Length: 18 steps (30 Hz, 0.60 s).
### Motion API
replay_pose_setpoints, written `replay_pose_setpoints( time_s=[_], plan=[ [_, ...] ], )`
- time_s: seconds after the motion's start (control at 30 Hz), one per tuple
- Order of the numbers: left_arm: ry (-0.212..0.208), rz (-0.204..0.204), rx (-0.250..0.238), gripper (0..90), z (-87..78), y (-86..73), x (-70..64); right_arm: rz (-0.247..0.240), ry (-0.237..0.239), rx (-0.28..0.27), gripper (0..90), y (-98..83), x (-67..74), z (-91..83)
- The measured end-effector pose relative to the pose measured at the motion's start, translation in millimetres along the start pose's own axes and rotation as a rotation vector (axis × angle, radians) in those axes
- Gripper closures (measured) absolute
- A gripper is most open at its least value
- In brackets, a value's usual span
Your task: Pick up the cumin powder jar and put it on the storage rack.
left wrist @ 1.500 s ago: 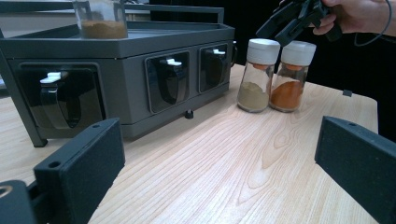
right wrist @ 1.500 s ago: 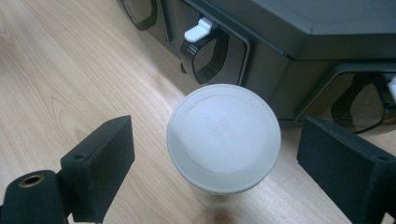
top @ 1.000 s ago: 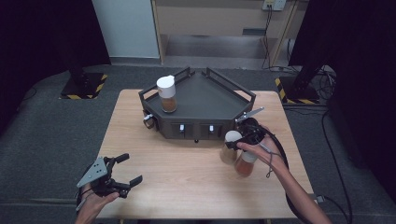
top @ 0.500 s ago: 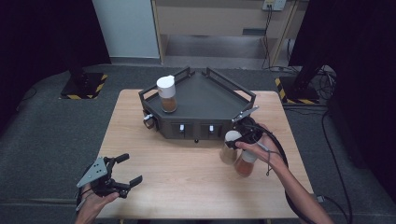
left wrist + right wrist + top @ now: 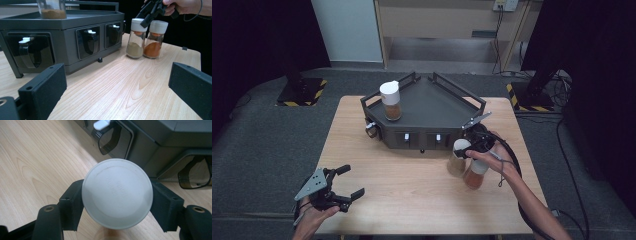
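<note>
Two glass spice jars with white caps stand side by side on the wooden table, right of the dark rack. One holds tan powder (image 5: 457,159) (image 5: 135,38), the other orange powder (image 5: 475,173) (image 5: 154,40). My right gripper (image 5: 463,149) (image 5: 117,195) comes down from above, shut on the tan jar's white cap (image 5: 117,192), with a pad pressed to each side of it. In the left gripper view the right gripper (image 5: 147,18) sits over that cap. My left gripper (image 5: 352,181) (image 5: 116,90) rests near the table's front left corner, open with nothing between its fingers.
A dark grey angular rack (image 5: 432,107) (image 5: 75,22) with rails and small front drawers stands at the table's far middle. A third jar of brown powder (image 5: 390,101) (image 5: 51,10) stands on its left side. Bare wooden tabletop (image 5: 407,180) lies between the two grippers.
The right hand has settled slightly onto the tan jar's cap. The left gripper and all three jars have stayed where they were.
</note>
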<state>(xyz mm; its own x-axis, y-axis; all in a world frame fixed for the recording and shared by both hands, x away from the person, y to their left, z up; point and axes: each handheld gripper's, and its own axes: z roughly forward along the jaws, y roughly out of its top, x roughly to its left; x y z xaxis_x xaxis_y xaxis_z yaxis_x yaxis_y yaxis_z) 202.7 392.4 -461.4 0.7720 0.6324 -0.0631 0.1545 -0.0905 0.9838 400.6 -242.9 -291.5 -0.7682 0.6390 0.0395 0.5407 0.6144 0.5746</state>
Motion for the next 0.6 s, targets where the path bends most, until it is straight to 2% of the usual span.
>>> replay_pose_setpoints(
  time_s=[0.3, 0.6],
  plan=[
    [-0.002, -0.001, -0.001, 0.3, -0.2, -0.2, 0.5, -0.06, 0.007, 0.007, 34.2, 17.2, 2.0, -12.3],
    [-0.006, -0.006, 0.0, 0.2, 0.4, -0.5, 0.9, -0.129, 0.04, -0.012, 34.2, 34.4, 2.6, -28.2]
  ],
)
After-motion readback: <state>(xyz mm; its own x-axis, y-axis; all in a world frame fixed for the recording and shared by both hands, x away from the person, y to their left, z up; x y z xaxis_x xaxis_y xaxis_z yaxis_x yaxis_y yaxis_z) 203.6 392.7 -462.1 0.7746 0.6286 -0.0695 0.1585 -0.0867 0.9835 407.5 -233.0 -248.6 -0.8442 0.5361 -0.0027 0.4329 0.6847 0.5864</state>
